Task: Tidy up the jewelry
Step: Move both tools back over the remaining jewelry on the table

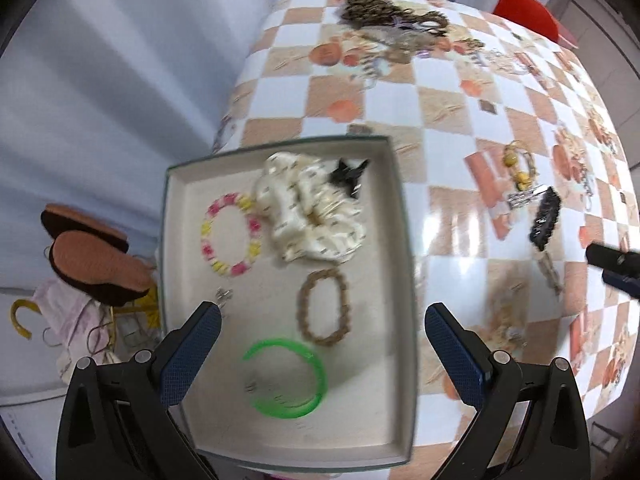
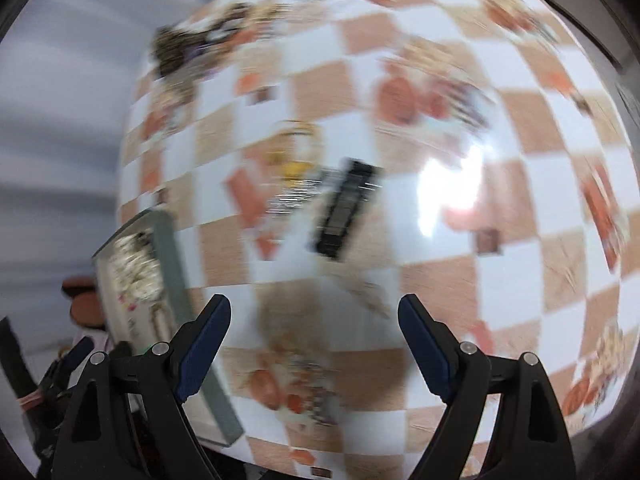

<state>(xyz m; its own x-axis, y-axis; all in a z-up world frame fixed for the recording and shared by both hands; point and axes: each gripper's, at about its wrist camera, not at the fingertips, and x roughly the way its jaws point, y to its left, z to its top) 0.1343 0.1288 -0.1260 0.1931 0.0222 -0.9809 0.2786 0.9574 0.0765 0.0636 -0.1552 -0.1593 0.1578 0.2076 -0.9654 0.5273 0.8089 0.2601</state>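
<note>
tray holds scrunchie, bracelets, green bangle.

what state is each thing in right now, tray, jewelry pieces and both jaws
tray: open, on the table, holding five pieces
green bangle: flat in tray
brown bead bracelet: flat in tray
pink and yellow bracelet: flat in tray
cream scrunchie: bunched in tray
black hair clip: on table, outside tray
left gripper: jaws open, empty
right gripper: jaws open, empty
</note>
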